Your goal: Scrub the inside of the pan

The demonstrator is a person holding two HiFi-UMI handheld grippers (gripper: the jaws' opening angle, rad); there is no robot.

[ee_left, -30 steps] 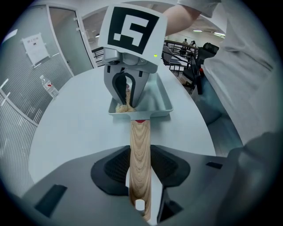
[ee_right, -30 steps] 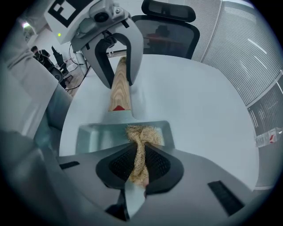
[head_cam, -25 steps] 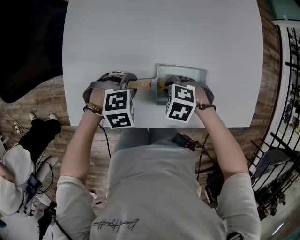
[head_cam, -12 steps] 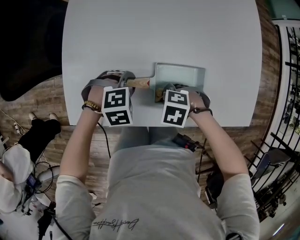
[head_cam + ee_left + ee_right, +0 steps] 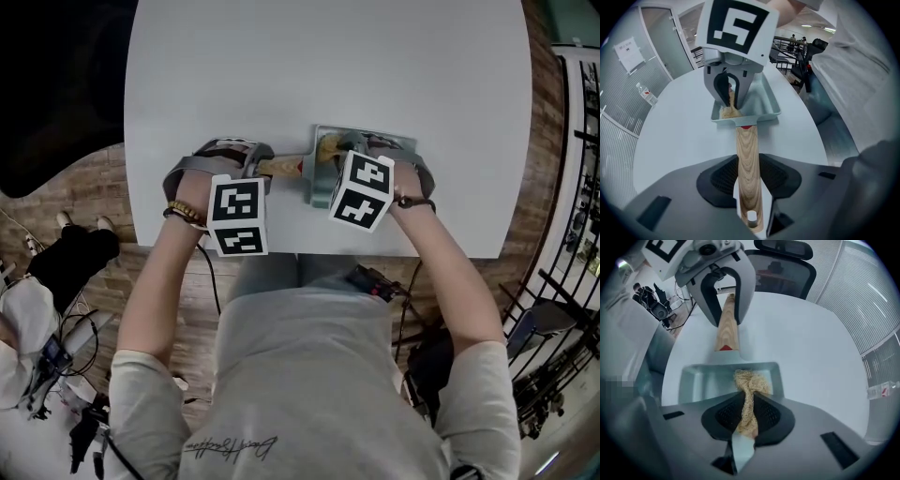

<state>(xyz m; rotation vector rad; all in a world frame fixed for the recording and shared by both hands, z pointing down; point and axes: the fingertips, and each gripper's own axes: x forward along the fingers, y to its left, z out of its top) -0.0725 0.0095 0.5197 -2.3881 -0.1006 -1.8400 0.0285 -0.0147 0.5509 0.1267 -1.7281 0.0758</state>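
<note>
Pan: the rectangular grey pan (image 5: 367, 134) sits near the table's (image 5: 328, 66) near edge, a little right of its middle. Its wooden handle (image 5: 749, 154) points toward the left edge.
Steadying grip: the left gripper (image 5: 749, 180) has its jaws closed on the handle's free end.
Scrubbing grip: the right gripper (image 5: 747, 416) points down, jaws pinched on a fibrous scrubber (image 5: 749, 380). The scrubber's tuft is inside the pan at the handle end.
Pan handling: probably stiff, fairly light metal, apt to slide on the smooth table. The handle is the sound place to hold.
Scrubber handling: looks soft and springy. A mid-bundle pinch leaves the fibres free to work.
</note>
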